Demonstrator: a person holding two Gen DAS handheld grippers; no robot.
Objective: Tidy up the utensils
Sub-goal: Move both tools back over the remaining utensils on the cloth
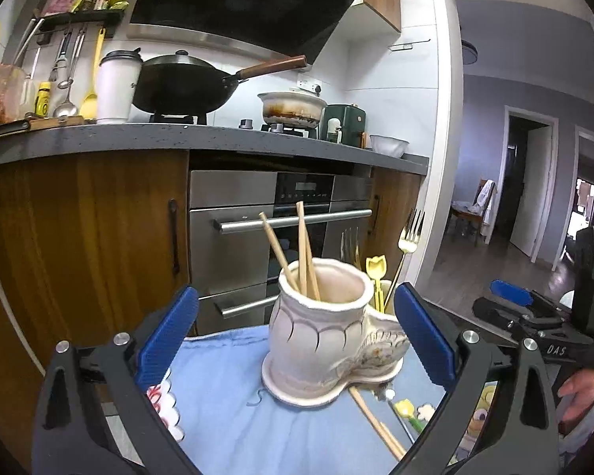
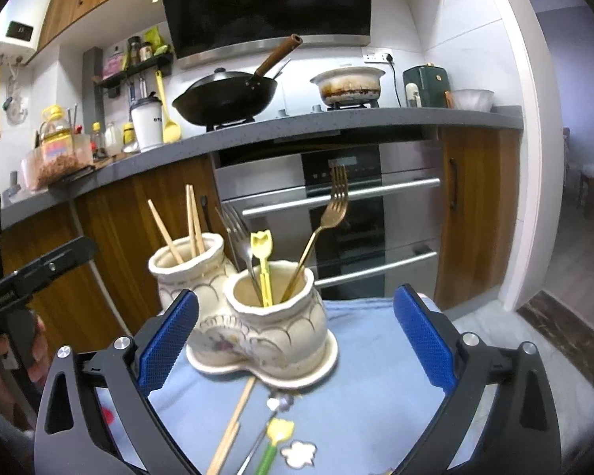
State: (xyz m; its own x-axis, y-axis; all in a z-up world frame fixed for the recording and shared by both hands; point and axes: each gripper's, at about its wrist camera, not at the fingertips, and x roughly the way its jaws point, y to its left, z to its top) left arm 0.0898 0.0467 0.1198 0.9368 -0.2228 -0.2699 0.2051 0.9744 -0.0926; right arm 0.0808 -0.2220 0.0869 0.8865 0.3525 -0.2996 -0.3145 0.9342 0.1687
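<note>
A cream ceramic double-pot holder (image 2: 257,328) stands on a blue cloth (image 2: 368,356); it also shows in the left wrist view (image 1: 320,336). Its left pot holds wooden chopsticks (image 2: 192,225), seen too in the left wrist view (image 1: 303,245). Its right pot holds a gold fork (image 2: 328,221), a silver fork (image 2: 237,233) and a yellow tulip-topped pick (image 2: 262,261). Loose chopsticks (image 2: 233,427) and a yellow-green pick (image 2: 273,439) lie on the cloth in front. My left gripper (image 1: 293,336) is open and empty before the holder. My right gripper (image 2: 295,336) is open and empty, too.
Behind stands a kitchen counter (image 2: 336,122) with a black wok (image 2: 225,99), a clay pot (image 2: 348,85) and a white cup (image 2: 146,122). Below are a steel oven (image 2: 336,206) and wooden cabinets (image 1: 83,217). A doorway (image 1: 526,182) opens at the right.
</note>
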